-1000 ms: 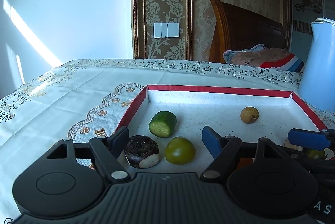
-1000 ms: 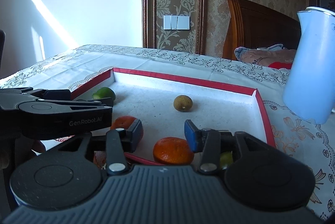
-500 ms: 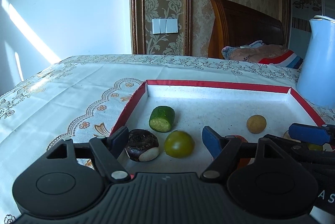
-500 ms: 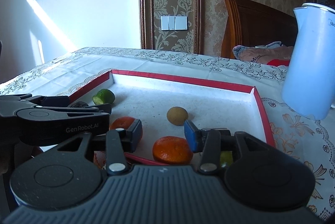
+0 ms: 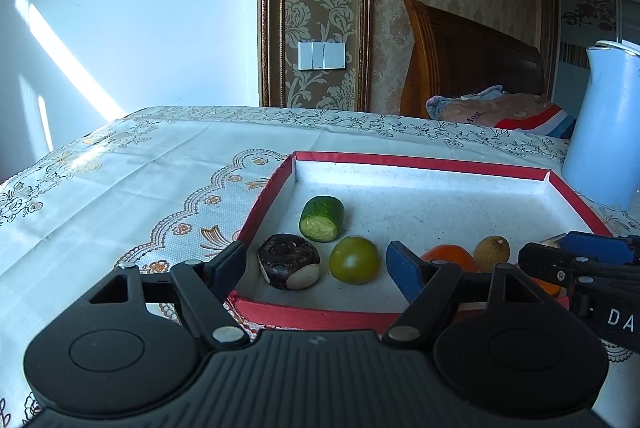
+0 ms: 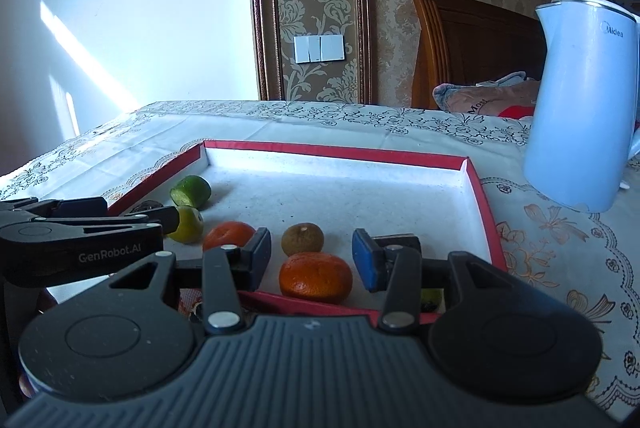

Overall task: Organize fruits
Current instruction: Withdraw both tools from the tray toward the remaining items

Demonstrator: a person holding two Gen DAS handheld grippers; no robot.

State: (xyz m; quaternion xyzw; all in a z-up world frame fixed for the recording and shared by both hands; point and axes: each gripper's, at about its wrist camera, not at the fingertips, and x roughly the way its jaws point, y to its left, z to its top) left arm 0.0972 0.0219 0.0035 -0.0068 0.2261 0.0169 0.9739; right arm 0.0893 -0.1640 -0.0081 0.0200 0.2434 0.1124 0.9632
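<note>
Tangerine (image 6: 315, 277) is sitting in the red tray (image 6: 478, 184) just ahead, between the right tool's (image 6: 312, 260) released pads; I'd be centring before clenching gently; left tool (image 5: 316, 268) is hovering released.

Tray (image 6: 478, 188) far half free; fruit cluster (image 6: 302, 238) near edge, kettle (image 6: 580, 100) rt.

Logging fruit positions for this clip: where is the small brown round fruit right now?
The small brown round fruit sits inside the red-rimmed white tray, near its front edge in the right wrist view, just behind the nearer orange tangerine.
</note>
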